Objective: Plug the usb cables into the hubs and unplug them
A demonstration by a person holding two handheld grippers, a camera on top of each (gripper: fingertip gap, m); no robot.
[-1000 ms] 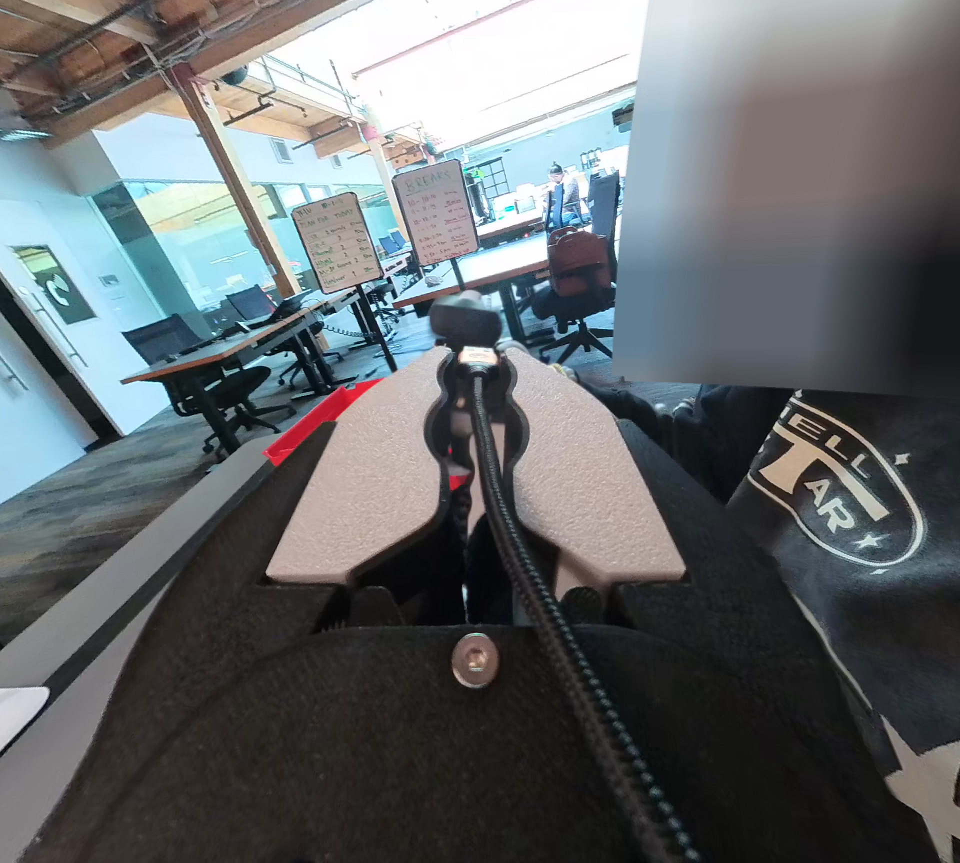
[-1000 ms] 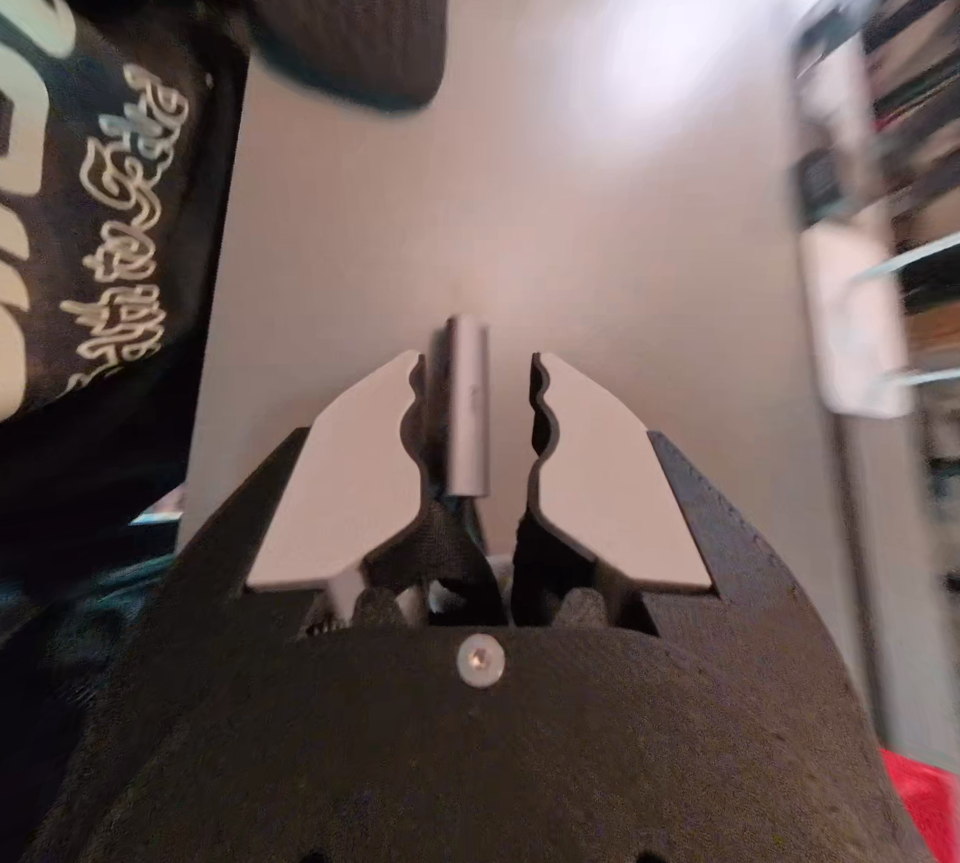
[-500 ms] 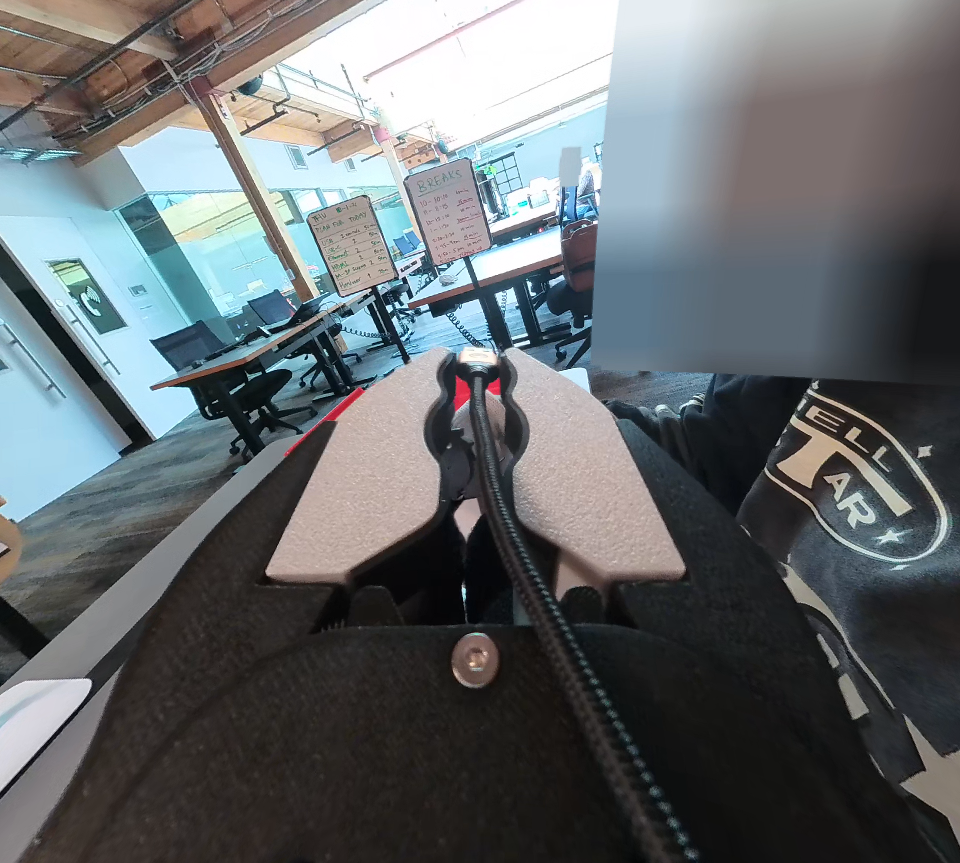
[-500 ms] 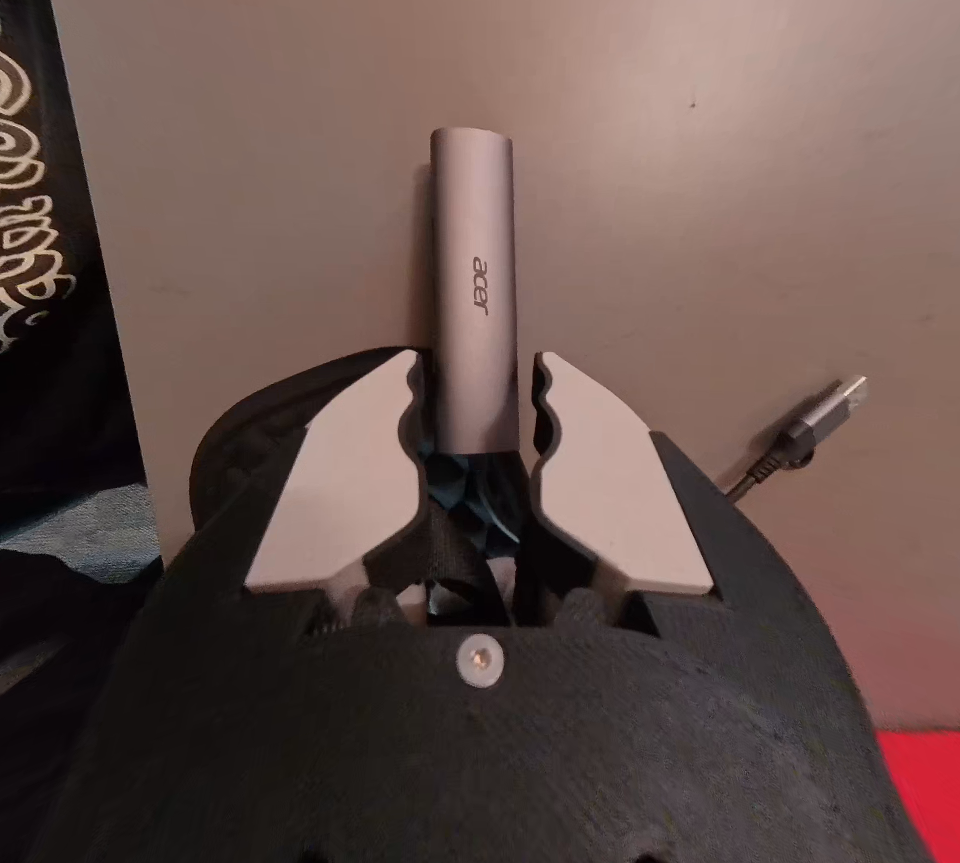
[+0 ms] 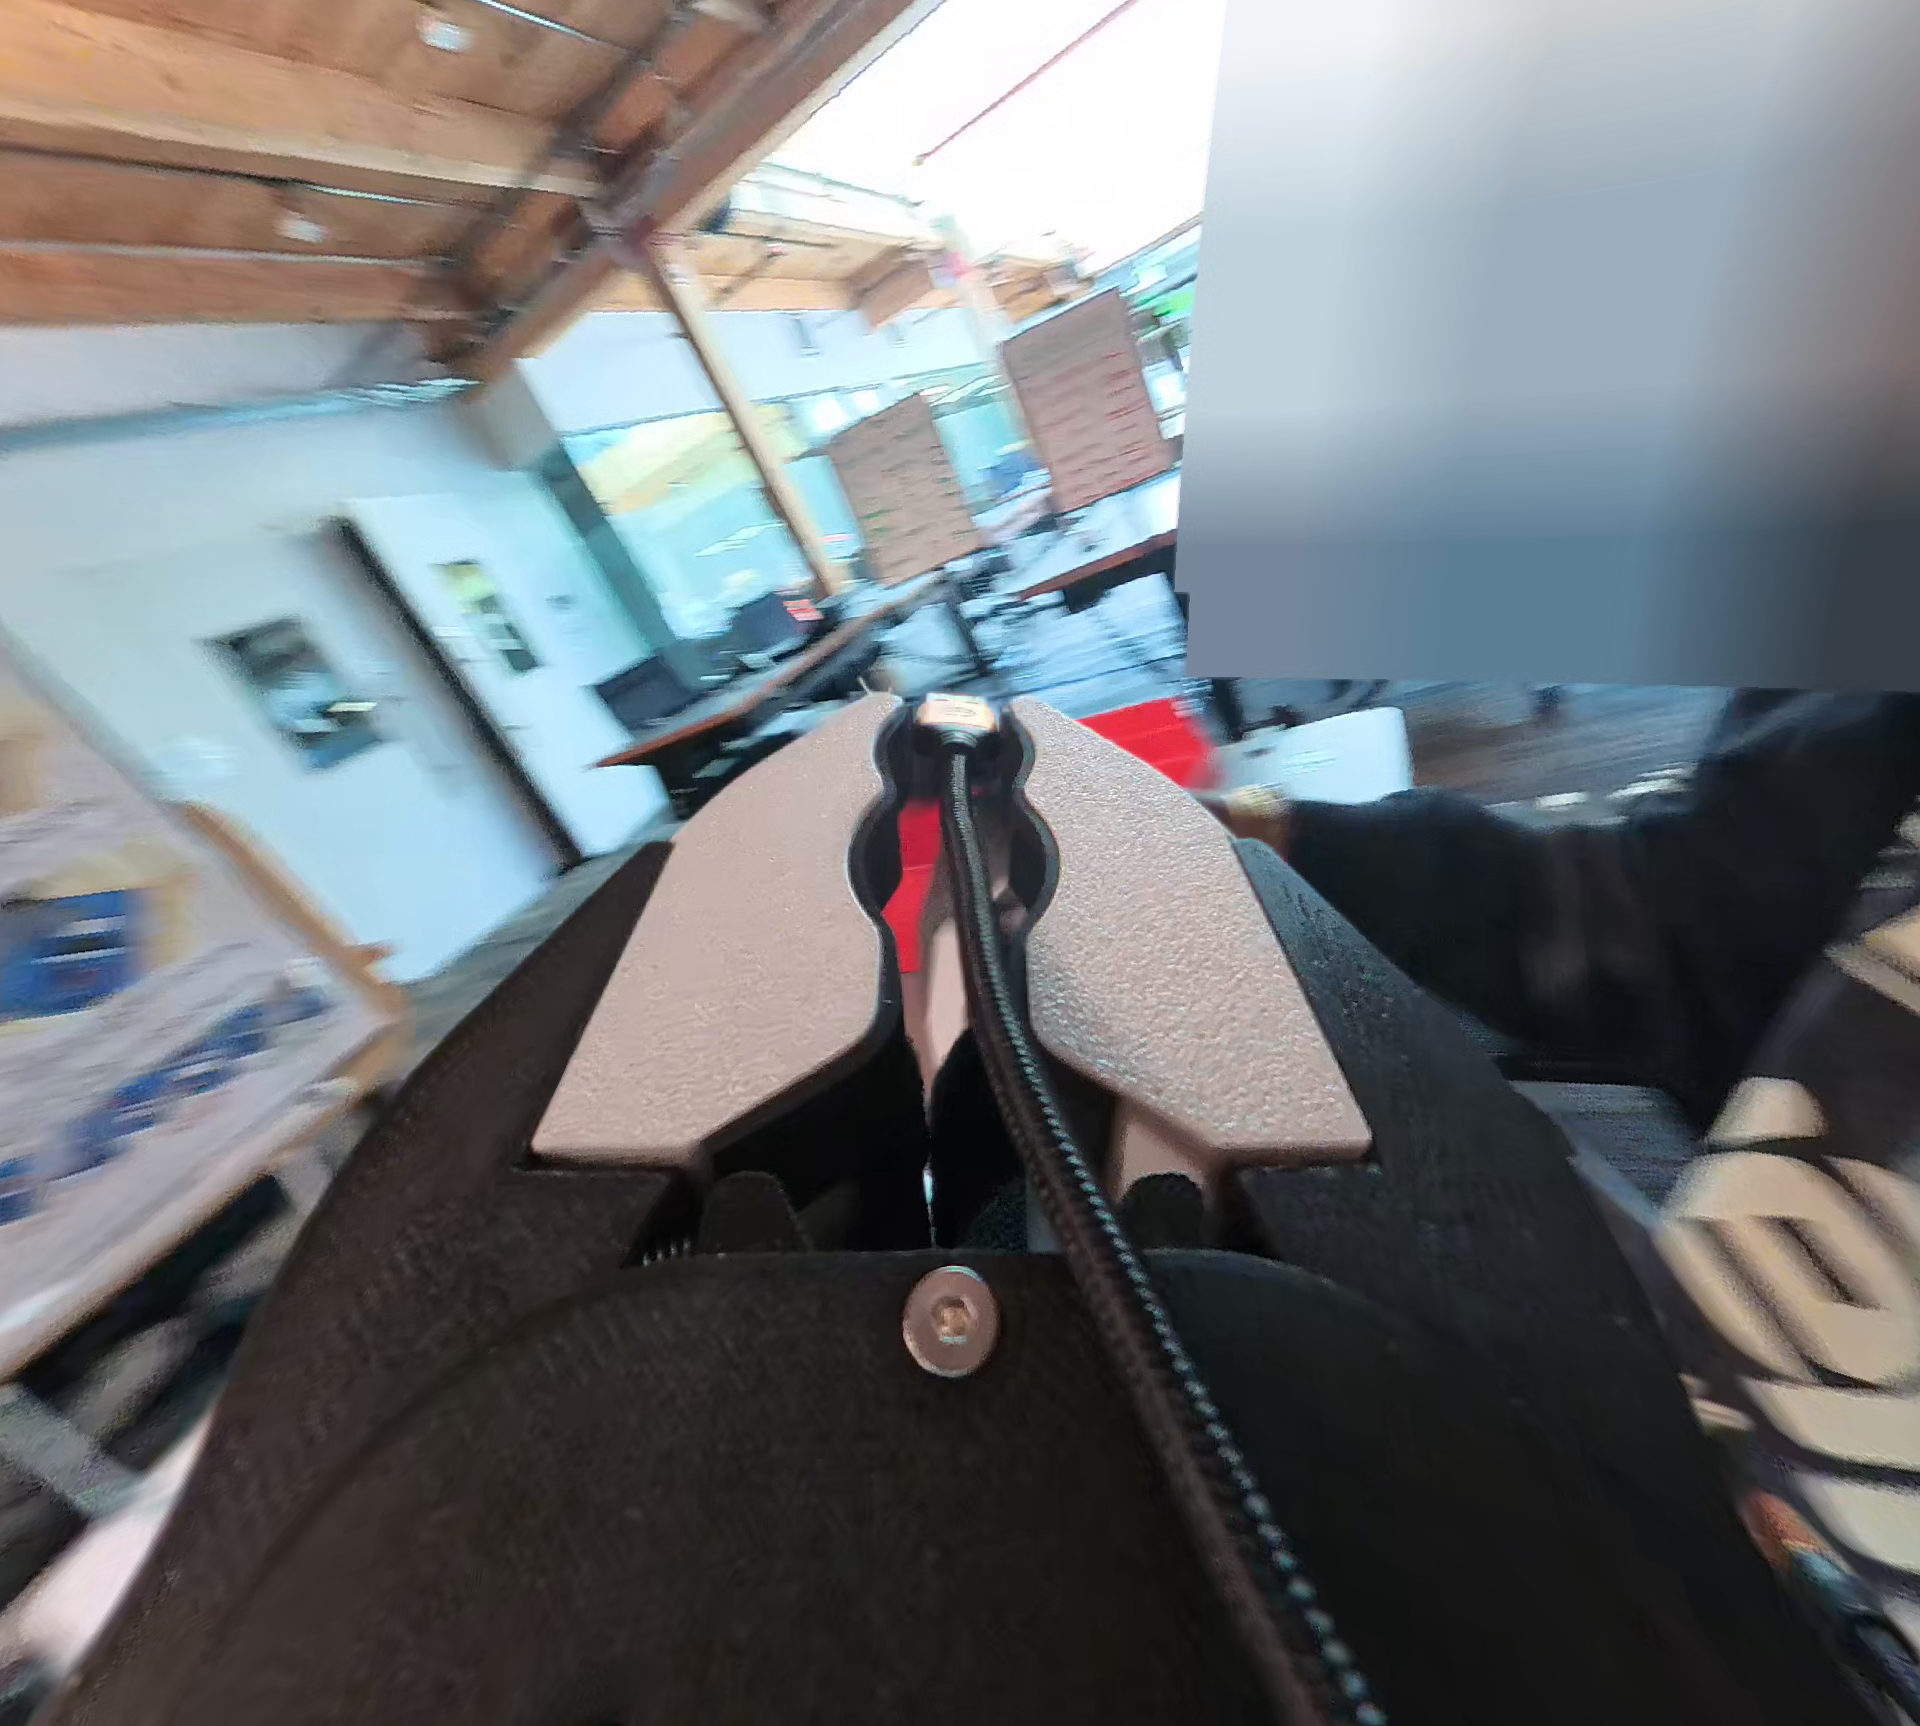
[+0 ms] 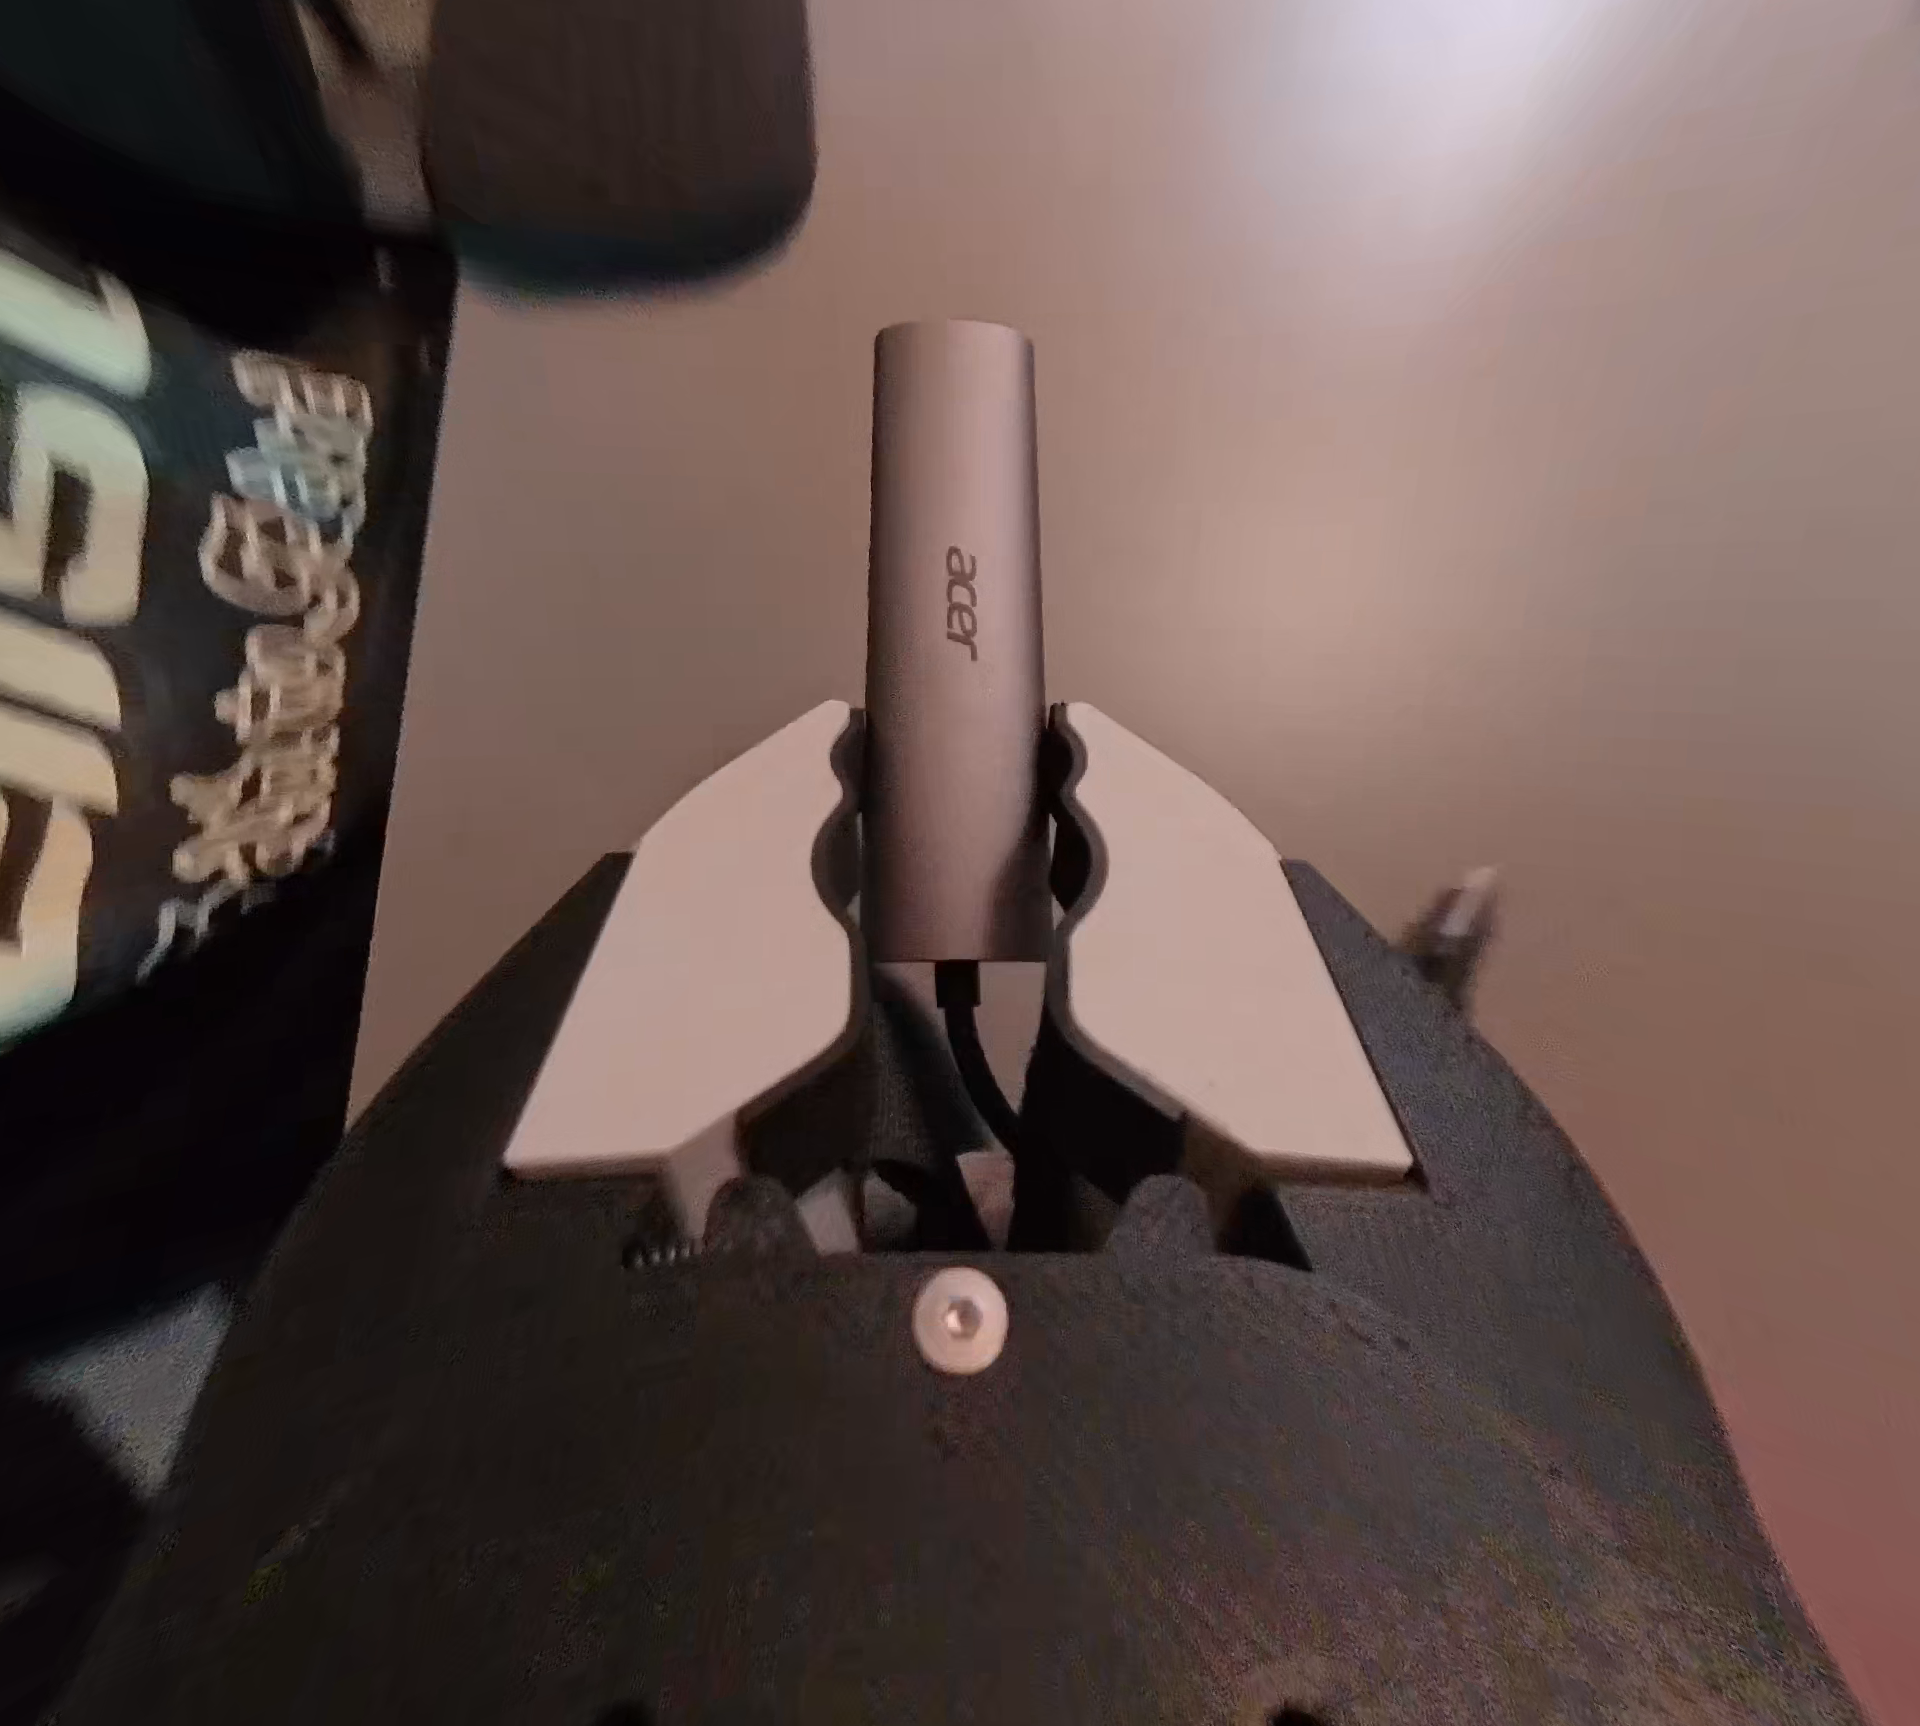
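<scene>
Fingers (image 6: 717, 938) gripping one hub (image 6: 954, 637), one cable (image 5: 997, 980) pinched

A slim grey metal hub (image 6: 954, 637), in the middle of the right wrist view, carried one short dark brand word along its side. A black printed garment (image 6: 208, 637) at the left edge bore pale lettering, which was blurred. In the left wrist view, the writing on two standing boards (image 5: 1091, 398) right of centre was too blurred to read.

Exposed wooden beams (image 5: 312, 66) crossed the ceiling, with bright daylight beyond them. A white wall (image 5: 156, 554) held a dark-framed door (image 5: 457, 689). Office desks (image 5: 769, 689) and dark chairs (image 5: 644, 700) stood farther back near two blurred standing boards (image 5: 904, 487). A plain beige wall (image 6: 1455, 533) filled the right wrist view.
</scene>
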